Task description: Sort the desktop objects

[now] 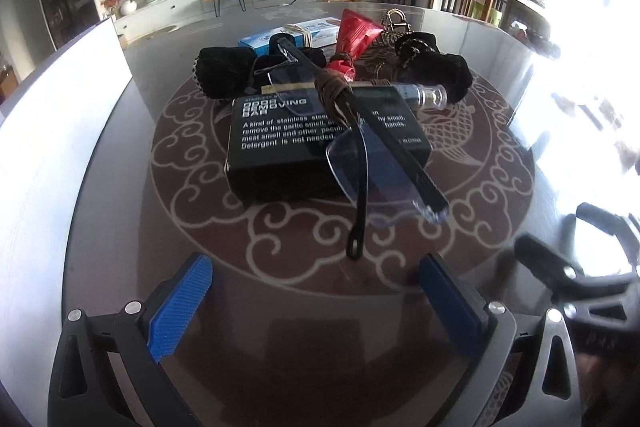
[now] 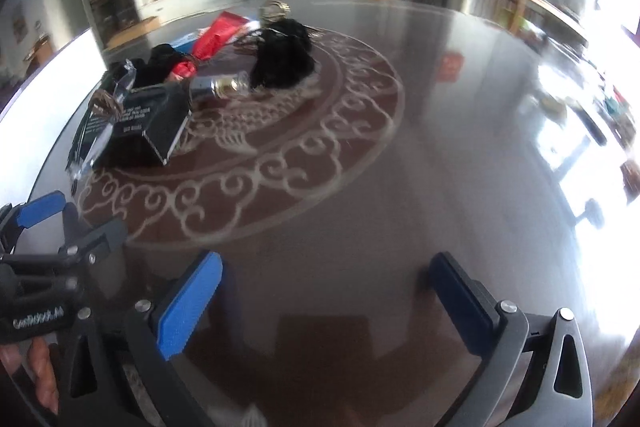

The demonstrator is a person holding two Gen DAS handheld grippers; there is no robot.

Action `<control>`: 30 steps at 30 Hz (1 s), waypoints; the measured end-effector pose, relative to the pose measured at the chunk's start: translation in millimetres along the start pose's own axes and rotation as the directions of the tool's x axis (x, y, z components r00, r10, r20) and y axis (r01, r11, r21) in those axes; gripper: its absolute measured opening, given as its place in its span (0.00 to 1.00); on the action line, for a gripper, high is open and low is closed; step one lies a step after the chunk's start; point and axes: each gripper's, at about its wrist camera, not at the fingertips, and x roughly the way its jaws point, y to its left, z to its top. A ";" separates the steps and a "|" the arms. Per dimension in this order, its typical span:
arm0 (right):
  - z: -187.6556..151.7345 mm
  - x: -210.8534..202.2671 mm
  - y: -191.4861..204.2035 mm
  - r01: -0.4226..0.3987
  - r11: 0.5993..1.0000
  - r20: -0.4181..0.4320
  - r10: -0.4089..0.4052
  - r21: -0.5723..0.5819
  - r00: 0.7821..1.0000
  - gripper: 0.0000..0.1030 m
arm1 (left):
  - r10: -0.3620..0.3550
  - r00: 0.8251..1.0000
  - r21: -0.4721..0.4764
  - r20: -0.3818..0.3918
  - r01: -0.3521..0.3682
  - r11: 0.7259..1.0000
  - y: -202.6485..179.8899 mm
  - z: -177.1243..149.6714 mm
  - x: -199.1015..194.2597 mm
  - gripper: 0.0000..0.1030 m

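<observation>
The glasses (image 1: pixel 360 163) lie atop the black box (image 1: pixel 320 143) in the pile near the table's (image 1: pixel 500 99) centre. Light, fragile and slick-lensed, they seem best taken by the near temple arm. Both the left gripper (image 1: pixel 312 287) and right gripper (image 2: pixel 328 291) gape, holding nothing.

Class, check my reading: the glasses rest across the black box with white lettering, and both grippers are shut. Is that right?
Not quite. The glasses do rest across the black box, but both grippers are open: the left gripper in the left wrist view, the right gripper in the right wrist view.
</observation>
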 end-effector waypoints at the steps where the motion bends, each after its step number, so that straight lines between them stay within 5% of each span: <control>1: 8.6 6.4 -1.9 -0.030 0.999 0.000 0.030 -0.041 1.000 1.00 | 0.001 1.000 -0.002 0.000 -0.001 1.000 0.3 1.8 1.8 1.00; 6: 37.6 28.8 -10.8 -0.194 0.945 -0.023 0.195 -0.264 0.980 1.00 | 0.005 1.000 -0.007 0.000 -0.005 1.000 1.6 4.2 5.5 1.00; 30: 37.6 29.4 -12.4 -0.199 0.941 -0.024 0.200 -0.273 0.979 1.00 | 0.003 1.000 -0.010 0.001 -0.003 1.000 2.1 2.4 6.2 1.00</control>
